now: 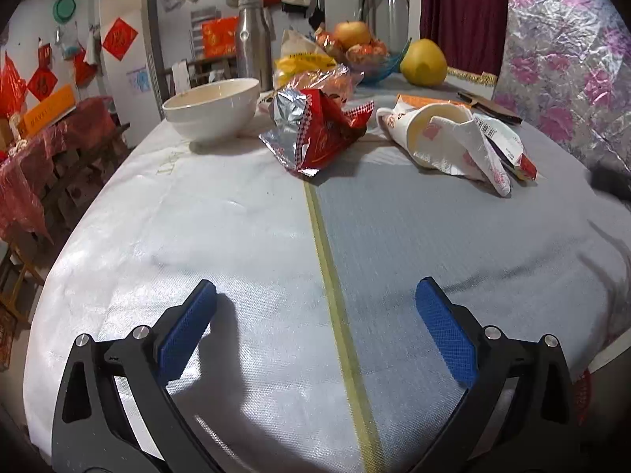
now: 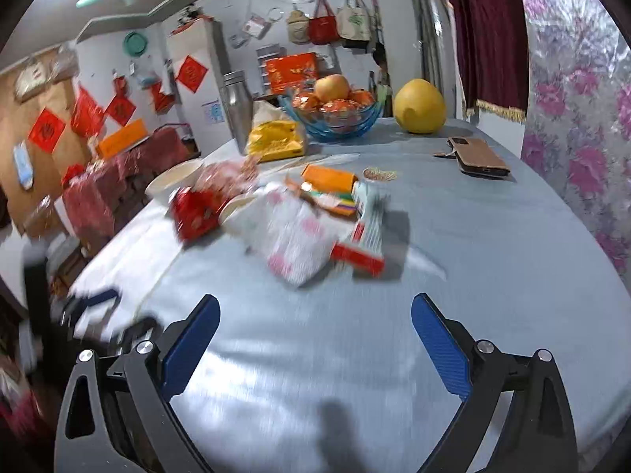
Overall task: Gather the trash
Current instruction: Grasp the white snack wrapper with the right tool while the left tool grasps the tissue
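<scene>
A crumpled red and silver snack wrapper [image 1: 311, 130] lies on the table ahead of my left gripper [image 1: 315, 295], which is open and empty above the cloth. To its right lies a squashed paper cup with a white plastic bag [image 1: 453, 142] and a small red-ended carton [image 1: 522, 163]. In the blurred right wrist view the same white bag [image 2: 294, 236], carton [image 2: 364, 240] and red wrapper [image 2: 195, 213] lie ahead of my right gripper [image 2: 315, 311], also open and empty. An orange packet [image 2: 329, 177] sits behind them.
A white bowl [image 1: 213, 108] stands left of the wrapper. Behind are a steel bottle [image 1: 252, 41], a yellow bag [image 2: 276, 138], a blue fruit bowl [image 2: 335, 116], a pomelo [image 2: 420, 106] and a brown phone case [image 2: 479, 155]. The table edge drops off at left, where red-covered furniture [image 1: 47, 149] stands.
</scene>
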The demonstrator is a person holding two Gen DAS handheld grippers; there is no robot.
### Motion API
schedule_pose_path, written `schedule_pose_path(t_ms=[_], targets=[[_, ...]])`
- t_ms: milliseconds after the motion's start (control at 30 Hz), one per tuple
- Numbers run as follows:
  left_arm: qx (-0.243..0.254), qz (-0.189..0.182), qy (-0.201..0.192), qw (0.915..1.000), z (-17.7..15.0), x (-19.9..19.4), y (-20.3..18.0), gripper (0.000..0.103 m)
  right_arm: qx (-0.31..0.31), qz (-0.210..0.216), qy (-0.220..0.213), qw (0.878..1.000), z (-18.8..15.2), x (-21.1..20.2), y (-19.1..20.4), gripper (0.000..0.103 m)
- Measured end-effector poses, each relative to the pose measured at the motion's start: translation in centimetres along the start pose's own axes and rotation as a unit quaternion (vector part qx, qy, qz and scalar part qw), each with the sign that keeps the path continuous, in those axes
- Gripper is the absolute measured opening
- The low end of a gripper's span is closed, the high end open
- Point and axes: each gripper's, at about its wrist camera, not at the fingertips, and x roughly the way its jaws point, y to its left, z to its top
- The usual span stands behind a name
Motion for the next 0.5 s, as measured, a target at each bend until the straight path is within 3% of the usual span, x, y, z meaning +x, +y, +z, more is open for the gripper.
schedule_pose_path(t_ms=[367,500], targets=[[0.003,-0.007,-0.002,1.0000,0.0,0.1,0.1,0.097,0.068,-0.008,0.035,0.997,4.8,7.9,-3.3,0.094],[0.004,-0.008,-0.002,1.0000,0.1,0.1,0.1,0.097,0.066,-0.009,0.066,0.996,4.8,10.6,-3.6,0.080]])
